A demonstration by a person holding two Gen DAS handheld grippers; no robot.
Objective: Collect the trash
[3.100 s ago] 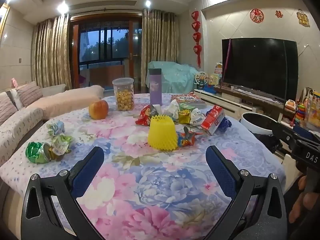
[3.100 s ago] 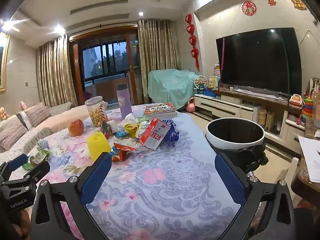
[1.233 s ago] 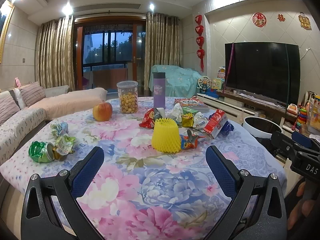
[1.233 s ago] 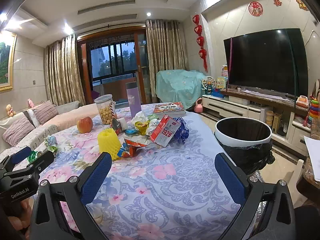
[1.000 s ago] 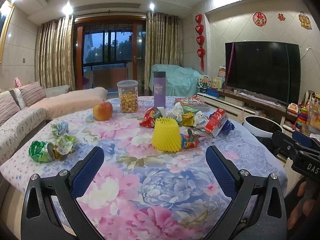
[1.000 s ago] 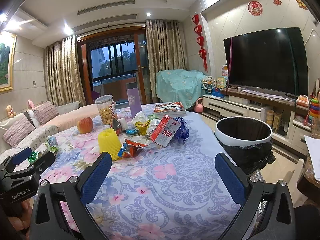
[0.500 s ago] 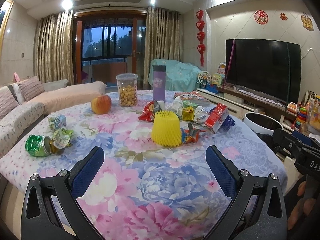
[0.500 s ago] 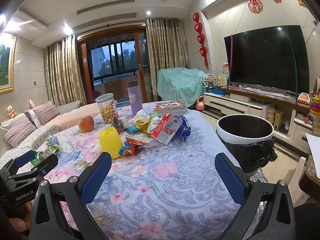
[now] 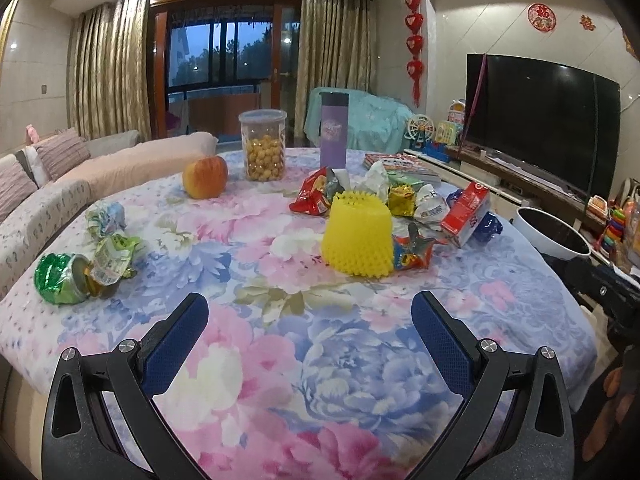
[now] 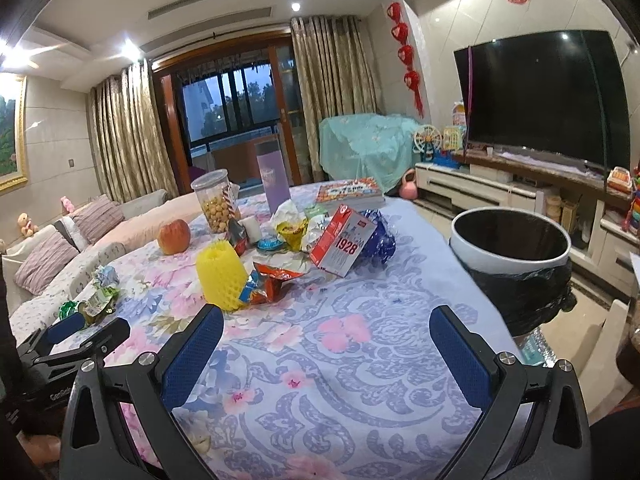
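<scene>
While both tools hover above the near edge of the bench [image 9: 280, 360], nothing has yet been taken up, and the layout explains the stance: the litter lies in two groups, and the bin [image 10: 510, 236], lined with a black bag, stands just beside the bench on the right-hand side, so that whatever is lifted can be carried a short way over the rim. Left gripper [image 9: 310, 332]: fingers [image 9: 176, 344] spread wide, holding and touching nothing, aimed at the yellow foam net [image 9: 357, 236], which stands upright near the middle of the cloth. Right gripper [image 10: 326, 346]: fingers [image 10: 460, 354] likewise wide apart and empty, looking across bare cloth toward the main heap. That heap holds crumpled snack wrappers [image 9: 316, 196], an orange wrapper [image 10: 272, 280] touching the foam net, a red carton [image 10: 342, 246] tilted against a blue foil wrapper [image 10: 382, 240], and small pieces too jumbled to separate. A second group, a crushed green can [image 9: 58, 278] with pale wrappers [image 9: 114, 254] beside it, lies well apart at the left edge. Standing behind the heap are things probably meant to stay: an apple [image 9: 205, 177], a clear jar of yellow balls [image 9: 264, 146], a purple flask [image 9: 334, 136] and a book [image 10: 350, 192]. Judged from this layout, collection is at its start, with the foam net the nearest candidate for the left tool and the carton the piece nearest the bin.
</scene>
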